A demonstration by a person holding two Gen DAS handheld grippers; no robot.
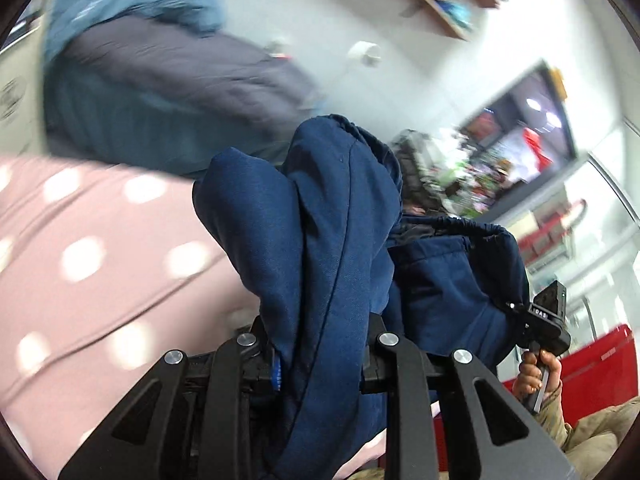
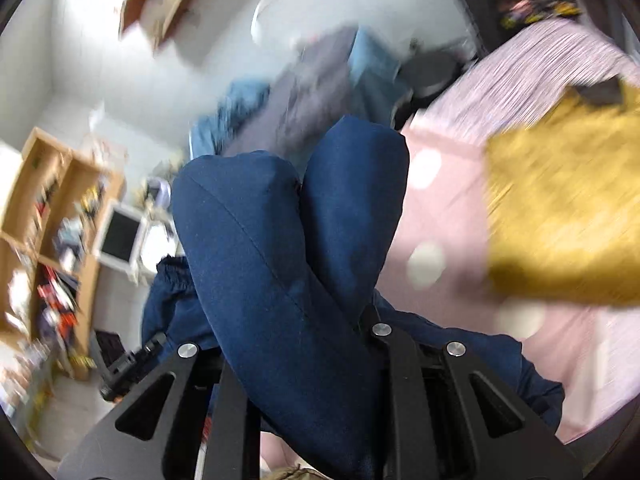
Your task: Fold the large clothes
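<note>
While both grippers pinch it, the soft navy garment (image 1: 320,240) bunches; bedspread (image 1: 80,280) dotted pink.

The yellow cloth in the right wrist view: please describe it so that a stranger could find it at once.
Look at the pink bedcover with white dots that fills the right side of the right wrist view. The mustard-yellow cloth lies on it near the right edge, apart from the navy garment in the gripper. It is the only yellow thing there.
</note>
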